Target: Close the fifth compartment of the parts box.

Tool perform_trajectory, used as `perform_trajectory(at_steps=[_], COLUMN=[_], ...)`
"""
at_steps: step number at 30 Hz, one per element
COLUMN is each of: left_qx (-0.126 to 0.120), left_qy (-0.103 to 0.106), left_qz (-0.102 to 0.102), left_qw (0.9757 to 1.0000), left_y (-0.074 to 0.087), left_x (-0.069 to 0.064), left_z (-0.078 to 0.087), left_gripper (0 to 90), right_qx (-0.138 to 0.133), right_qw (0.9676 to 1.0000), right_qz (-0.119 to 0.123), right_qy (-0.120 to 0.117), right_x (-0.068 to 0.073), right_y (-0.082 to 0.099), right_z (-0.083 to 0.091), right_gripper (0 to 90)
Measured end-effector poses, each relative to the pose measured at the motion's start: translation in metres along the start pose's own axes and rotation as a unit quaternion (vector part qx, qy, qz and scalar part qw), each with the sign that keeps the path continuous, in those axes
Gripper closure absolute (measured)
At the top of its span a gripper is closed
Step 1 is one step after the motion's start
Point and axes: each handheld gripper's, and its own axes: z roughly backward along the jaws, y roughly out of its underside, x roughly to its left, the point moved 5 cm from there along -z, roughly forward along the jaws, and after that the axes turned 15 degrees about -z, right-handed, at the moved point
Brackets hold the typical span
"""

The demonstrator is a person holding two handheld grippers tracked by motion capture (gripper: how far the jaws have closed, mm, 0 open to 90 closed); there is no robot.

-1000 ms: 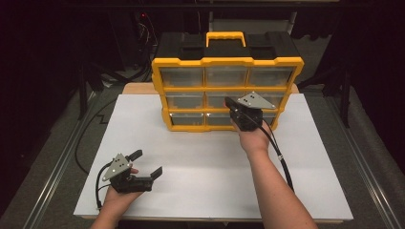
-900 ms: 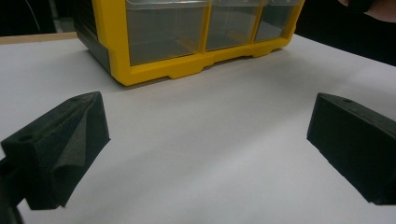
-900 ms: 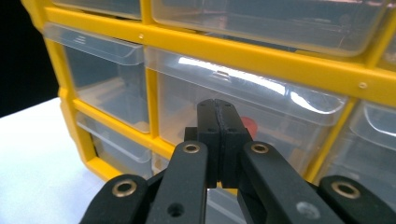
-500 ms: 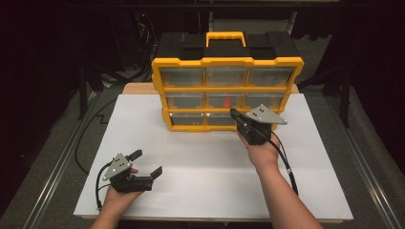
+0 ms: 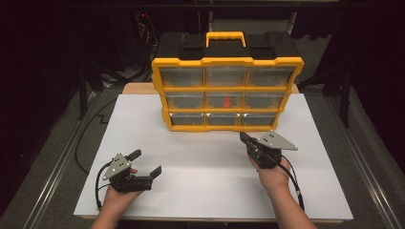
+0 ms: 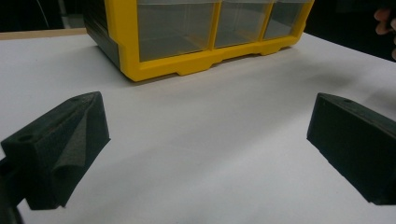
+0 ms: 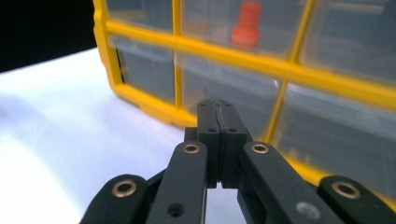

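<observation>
A yellow and black organiser (image 5: 227, 61) with clear drawers stands upright at the back of the white board (image 5: 210, 191). A small red thing (image 5: 227, 101) lies in its middle drawer and shows as an orange-red piece (image 7: 246, 23) in the right gripper view. My right gripper (image 5: 244, 138) is low over the board, just in front of the bottom-right drawer, with its jaws shut (image 7: 219, 119) and nothing between them. My left gripper (image 5: 146, 161) rests at the front left with its jaws wide open (image 6: 205, 140) and empty, pointing at the organiser's bottom corner (image 6: 126, 46).
The organiser has a yellow carry handle (image 5: 226, 37) on top. Metal rails (image 5: 57, 167) run along both sides of the board, over a dark floor. Fingers of the other hand (image 6: 385, 23) show at the top right of the left gripper view.
My right gripper has drawn back from the organiser's front, down and towards the person, staying shut. The left gripper has kept still.
</observation>
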Motion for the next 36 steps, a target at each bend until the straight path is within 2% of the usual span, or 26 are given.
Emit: perform_trajectory(at_steps=[5,12,18,22,24,28,32,34,36], left_qx=[0.002,0.005,0.002,0.000,0.005,0.005,0.005,0.002,0.002], left_qy=[-0.003,-0.009,-0.016,-0.020,-0.019,-0.020,-0.020,-0.021,-0.021], left_qz=[0.000,0.000,0.004,0.008,0.005,0.001,0.002,0.003,0.004], left_qw=[1.0000,1.0000,0.9999,0.9998,0.9998,0.9998,0.9998,0.9998,0.9998], left_y=[0.001,0.001,0.001,0.002,0.002,0.002,0.002,0.002,0.002], left_x=[0.001,0.002,0.004,0.006,0.006,0.005,0.007,0.007,0.008], left_z=[-0.001,0.001,0.004,0.005,0.005,0.005,0.007,0.008,0.009], left_gripper=[0.3,0.3,0.3,0.3,0.3,0.3,0.3,0.3,0.3], right_qx=[0.007,-0.002,-0.007,0.000,0.007,0.015,0.020,0.021,0.017], right_qw=[1.0000,0.9997,0.9991,0.9988,0.9985,0.9980,0.9986,0.9984,0.9988], right_qz=[-0.004,-0.015,-0.020,-0.024,-0.029,-0.046,-0.040,-0.046,-0.039], right_qy=[0.006,0.018,0.038,0.043,0.047,0.040,0.029,0.027,0.023], right_x=[-0.010,-0.026,-0.041,-0.047,-0.049,-0.051,-0.050,-0.048,-0.045], right_y=[0.017,0.029,0.039,0.046,0.048,0.049,0.049,0.050,0.049], right_z=[0.018,0.046,0.073,0.083,0.085,0.081,0.076,0.074,0.073], right_gripper=[90.0,90.0,85.0,74.7,64.4,48.7,32.6,23.8,18.5])
